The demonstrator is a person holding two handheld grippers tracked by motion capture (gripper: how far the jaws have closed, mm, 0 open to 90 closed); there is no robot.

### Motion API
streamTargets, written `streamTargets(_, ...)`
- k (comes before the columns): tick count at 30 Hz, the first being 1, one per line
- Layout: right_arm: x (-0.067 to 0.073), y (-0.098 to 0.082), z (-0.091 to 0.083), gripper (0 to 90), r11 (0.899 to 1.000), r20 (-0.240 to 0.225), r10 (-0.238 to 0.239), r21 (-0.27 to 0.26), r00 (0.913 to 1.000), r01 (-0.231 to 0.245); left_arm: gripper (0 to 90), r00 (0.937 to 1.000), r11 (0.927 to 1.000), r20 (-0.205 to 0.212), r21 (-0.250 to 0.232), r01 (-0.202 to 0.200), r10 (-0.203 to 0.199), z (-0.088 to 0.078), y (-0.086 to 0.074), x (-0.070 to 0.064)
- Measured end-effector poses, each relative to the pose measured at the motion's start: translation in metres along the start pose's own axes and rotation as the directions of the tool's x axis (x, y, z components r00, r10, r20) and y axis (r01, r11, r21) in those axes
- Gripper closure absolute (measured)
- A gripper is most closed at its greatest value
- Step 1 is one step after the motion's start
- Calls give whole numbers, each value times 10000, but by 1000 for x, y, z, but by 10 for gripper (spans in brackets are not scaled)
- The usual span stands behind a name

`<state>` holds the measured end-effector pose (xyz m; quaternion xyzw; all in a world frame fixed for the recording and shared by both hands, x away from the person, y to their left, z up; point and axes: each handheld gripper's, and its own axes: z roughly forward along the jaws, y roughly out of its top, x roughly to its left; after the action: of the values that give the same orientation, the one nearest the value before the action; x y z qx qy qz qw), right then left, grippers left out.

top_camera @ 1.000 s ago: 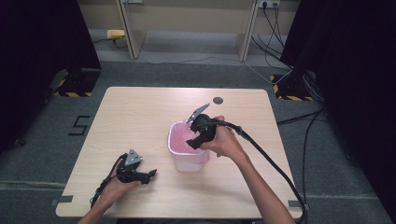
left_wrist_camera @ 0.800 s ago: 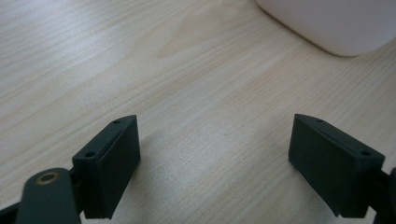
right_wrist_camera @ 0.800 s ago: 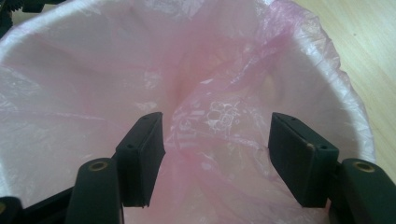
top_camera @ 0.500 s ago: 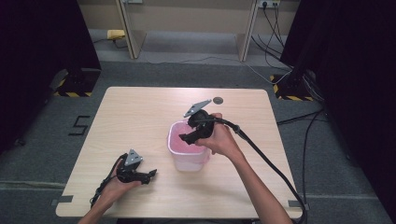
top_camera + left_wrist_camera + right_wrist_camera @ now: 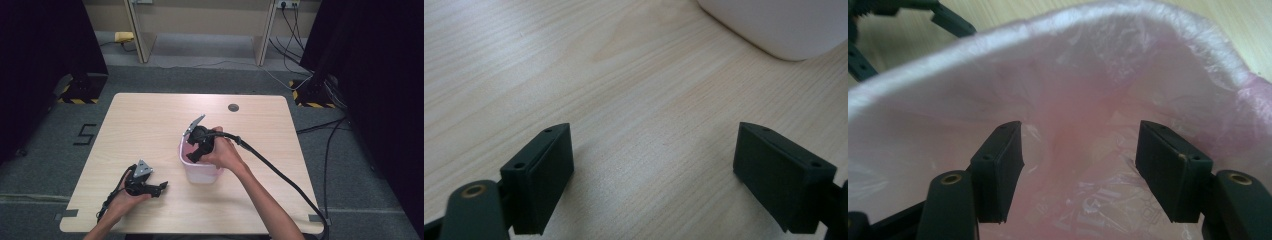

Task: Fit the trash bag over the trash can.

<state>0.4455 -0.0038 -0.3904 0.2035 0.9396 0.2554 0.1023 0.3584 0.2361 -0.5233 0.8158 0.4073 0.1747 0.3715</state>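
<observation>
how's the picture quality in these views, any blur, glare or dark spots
High view: the table is evenly lit and fairly sharp, with the room's sides falling into black. Left gripper view: the wood grain is crisp, the near jaws soft, with soft shadows under them. Right gripper view: the pink bag in the bin looks hazy, its rim washed out pale, and the jaws are blurred.

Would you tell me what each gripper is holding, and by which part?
Nothing. The right gripper is open inside the pink-lined bin; the left gripper is open over the table.

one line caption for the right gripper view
Open right hand-held gripper reaching into a small bin lined with a pink plastic bag.
</observation>
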Motion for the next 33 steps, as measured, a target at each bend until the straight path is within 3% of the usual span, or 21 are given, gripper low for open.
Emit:
streamTargets(5,0,-1,-20,359,9975,-14,109,-700,9999,-110,154,10000,10000,1,1,-3,3,0,0,0)
streamTargets(8,-3,-5,-37,360,9940,237,217,-1081,9995,-190,155,10000,10000,1,3,-3,3,0,0,0)
streamTargets(12,-7,-15,-44,362,9953,529,342,-928,9980,-291,154,10000,10000,-2,3,-5,5,0,0,0)
streamTargets(18,-11,-28,-35,355,9982,375,498,-365,9981,-485,154,10000,10000,0,0,0,0,0,0,0)
streamTargets(22,-10,-29,-39,348,9968,338,575,-568,9978,-555,154,10000,10000,5,3,-4,4,0,0,0)
streamTargets(25,-11,-30,-59,341,9870,431,668,-1495,9968,-597,154,10000,10000,25,5,-3,3,0,0,0)
streamTargets(26,-11,-30,-59,341,9870,431,668,-1495,9968,-597,154,10000,10000,25,5,-3,3,0,0,0)
streamTargets(28,-13,-36,-77,337,9725,750,844,-2235,9936,-658,155,10000,10000,63,11,-11,11,-1,0,1)
streamTargets(33,-26,-59,-94,322,9511,1279,1430,-2922,9814,-1005,154,10000,10000,92,-16,-9,10,-3,-3,6)
